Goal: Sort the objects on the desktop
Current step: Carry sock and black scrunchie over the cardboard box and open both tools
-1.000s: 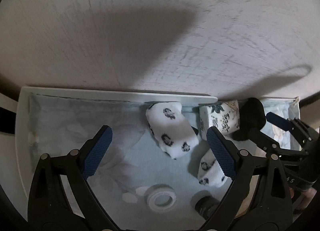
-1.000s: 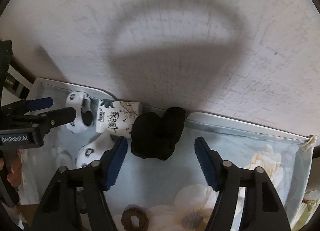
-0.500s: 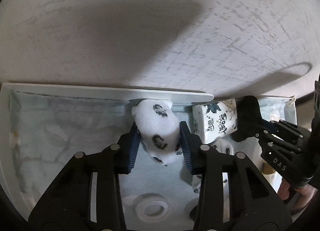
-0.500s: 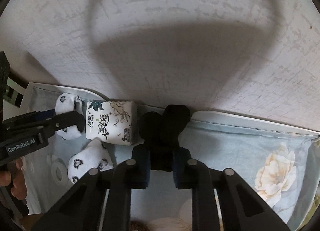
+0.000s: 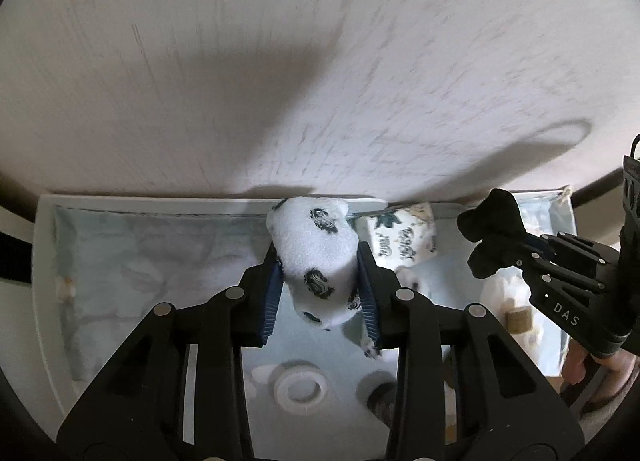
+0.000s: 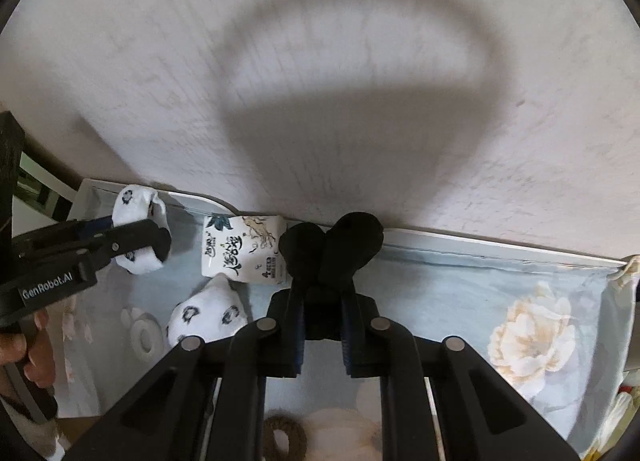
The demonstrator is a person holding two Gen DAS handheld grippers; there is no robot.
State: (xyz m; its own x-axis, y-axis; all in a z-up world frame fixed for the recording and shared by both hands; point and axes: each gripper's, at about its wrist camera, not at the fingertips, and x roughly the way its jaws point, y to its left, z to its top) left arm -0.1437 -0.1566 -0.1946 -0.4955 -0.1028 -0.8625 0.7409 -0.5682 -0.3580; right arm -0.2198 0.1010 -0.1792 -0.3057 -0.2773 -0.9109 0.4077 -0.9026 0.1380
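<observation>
Tissue pack (image 6: 240,251) btwn spotted sock (image 6: 138,235) on left & dark sock (image 6: 336,253) on right, tape roll (image 6: 145,335) in front.

A big white wall (image 6: 360,61) fills the back, with grey shadows on it. A white table (image 5: 44,301) stands against the wall. A pale blue cloth (image 6: 460,301) with big cream flowers lies over the table. The cloth reaches almost to the wall, and a thin white strip of the table shows past it. At the far right a corner of the cloth hangs over the table's edge.
</observation>
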